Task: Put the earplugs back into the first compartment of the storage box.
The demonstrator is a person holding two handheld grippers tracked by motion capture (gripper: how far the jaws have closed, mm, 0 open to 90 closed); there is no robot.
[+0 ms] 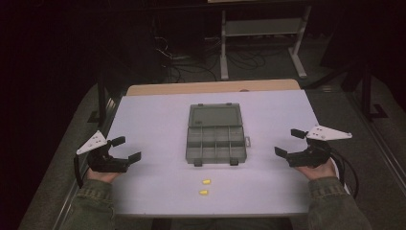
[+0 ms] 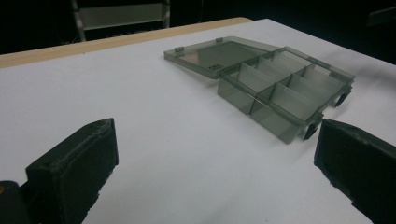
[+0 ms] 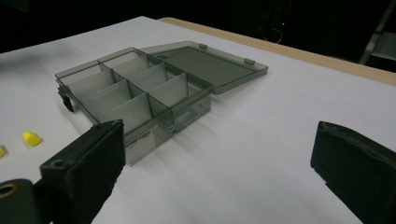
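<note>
From the high view, your left tool [image 1: 125, 148] and right tool [image 1: 290, 142] rest wide apart, empty, flanking the open box [image 1: 214, 134] mid-counter [image 1: 148, 120]; two yellow bits [image 1: 205, 187] lie just before it.

Left gripper view: the box [image 2: 275, 84] looks light, stiff, slick; grip a wall.

Right gripper view: one bit [image 3: 31, 138] shows, its shape unclear.

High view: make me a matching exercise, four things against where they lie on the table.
Things:
1. organiser box
2. two yellow pieces
3. left gripper
4. right gripper

Places:
A. near the table's left edge
B. middle of the table, lid open
C. near the table's right edge
D. near the front edge, in front of the box

Pairs: 1-B, 2-D, 3-A, 4-C
</note>
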